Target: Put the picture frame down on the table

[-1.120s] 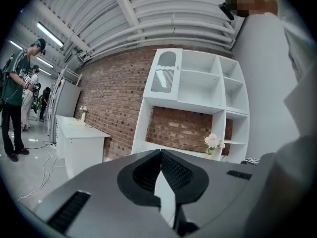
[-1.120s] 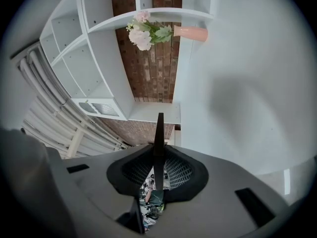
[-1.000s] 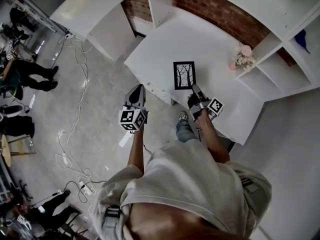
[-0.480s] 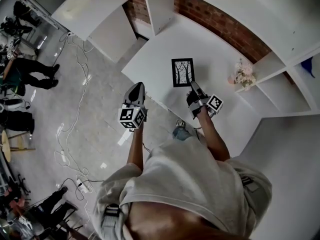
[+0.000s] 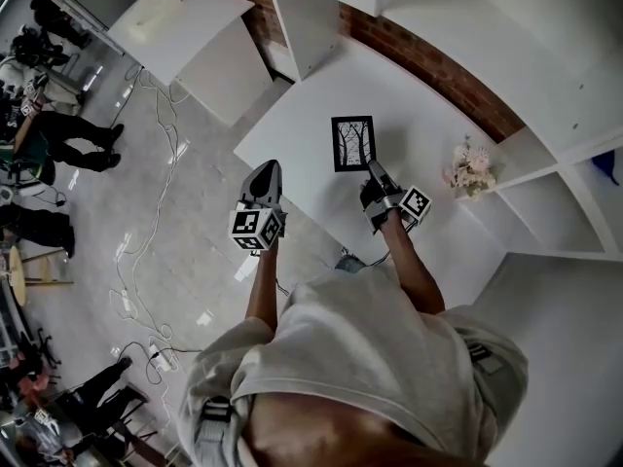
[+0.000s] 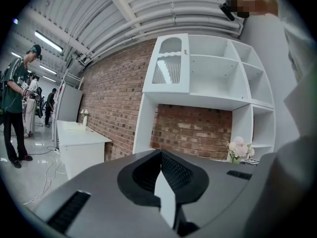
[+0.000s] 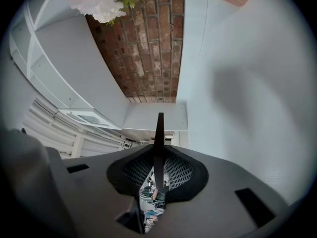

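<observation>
White tabletop (image 5: pixel 311 105) runs along a brick wall (image 5: pixel 419 52), with a white shelf unit (image 5: pixel 555 202) at its far end and a small bunch of pale flowers (image 5: pixel 469 168) nearby. The picture frame (image 5: pixel 352 144), black with a tree print facing up, sits over the middle of the tabletop, clamped by its near edge in the right tool (image 5: pixel 373 168); whether it touches the surface I cannot tell. The left tool (image 5: pixel 264 171) is closed and empty, beside the tabletop's edge, above the floor (image 5: pixel 185 212).
</observation>
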Demonstrator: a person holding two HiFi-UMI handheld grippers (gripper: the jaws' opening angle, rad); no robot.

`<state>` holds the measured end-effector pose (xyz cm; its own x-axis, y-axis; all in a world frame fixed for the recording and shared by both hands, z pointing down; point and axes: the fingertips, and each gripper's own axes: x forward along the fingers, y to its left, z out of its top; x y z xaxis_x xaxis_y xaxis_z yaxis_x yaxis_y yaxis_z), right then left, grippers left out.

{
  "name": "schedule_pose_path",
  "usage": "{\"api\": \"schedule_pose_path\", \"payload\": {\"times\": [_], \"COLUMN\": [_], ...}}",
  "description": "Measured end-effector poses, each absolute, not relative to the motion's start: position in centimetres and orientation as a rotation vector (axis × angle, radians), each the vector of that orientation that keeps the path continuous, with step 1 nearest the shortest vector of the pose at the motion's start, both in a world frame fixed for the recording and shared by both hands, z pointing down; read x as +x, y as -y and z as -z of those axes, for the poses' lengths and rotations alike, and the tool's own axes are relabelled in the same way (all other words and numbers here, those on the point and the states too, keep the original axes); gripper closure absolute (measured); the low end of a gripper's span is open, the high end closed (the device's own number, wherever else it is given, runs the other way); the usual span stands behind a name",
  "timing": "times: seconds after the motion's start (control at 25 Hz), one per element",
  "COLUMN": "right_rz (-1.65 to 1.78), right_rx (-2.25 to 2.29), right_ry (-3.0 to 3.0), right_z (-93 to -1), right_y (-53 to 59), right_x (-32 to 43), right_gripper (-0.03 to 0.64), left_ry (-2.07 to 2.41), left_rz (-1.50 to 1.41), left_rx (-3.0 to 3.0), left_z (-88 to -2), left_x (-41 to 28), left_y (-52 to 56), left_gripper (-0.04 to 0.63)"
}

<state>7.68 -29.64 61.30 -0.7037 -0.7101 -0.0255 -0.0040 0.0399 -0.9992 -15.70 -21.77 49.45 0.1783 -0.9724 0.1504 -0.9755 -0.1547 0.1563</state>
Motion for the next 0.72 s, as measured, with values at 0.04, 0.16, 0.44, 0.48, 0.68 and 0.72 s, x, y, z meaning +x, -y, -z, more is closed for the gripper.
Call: {"api": "schedule_pose_path", "payload": {"times": [0.04, 0.16, 0.44, 0.48, 0.68, 0.72], "right_rz": [1.724, 1.743, 1.785, 1.786, 1.793, 1.793], "right_rx": [-0.715, -0.697, -0.692, -0.687, -0.676, -0.682], "right_ry": [-1.782, -1.754, -1.719, -1.720, -1.714, -1.716], "right_z": [-61.5, -61.8, -63.7, -63.8, -63.9, -64.0], "right_y": [30.0, 31.0, 32.0, 32.0, 32.0, 31.9], "right_x": [7.7, 8.0, 8.3, 8.1, 7.6, 7.6], "right_gripper": [0.532, 0.532, 0.532, 0.532, 0.532, 0.532], "left_ry": [1.888, 1.895, 1.938, 1.942, 1.947, 1.946], "left_rz": [-0.028, -0.048, -0.070, -0.074, -0.092, -0.092], "left_rx": [2.233, 2.230, 2.189, 2.182, 2.161, 2.160], "left_z": [-49.5, -49.3, -49.9, -50.0, -50.4, -50.4], "left_x": [-15.5, -14.7, -14.5, -14.7, -15.3, -15.4], "left_y": [22.1, 23.1, 23.2, 23.0, 22.3, 22.2], "left_gripper": [0.578, 0.578, 0.578, 0.578, 0.580, 0.578]}}
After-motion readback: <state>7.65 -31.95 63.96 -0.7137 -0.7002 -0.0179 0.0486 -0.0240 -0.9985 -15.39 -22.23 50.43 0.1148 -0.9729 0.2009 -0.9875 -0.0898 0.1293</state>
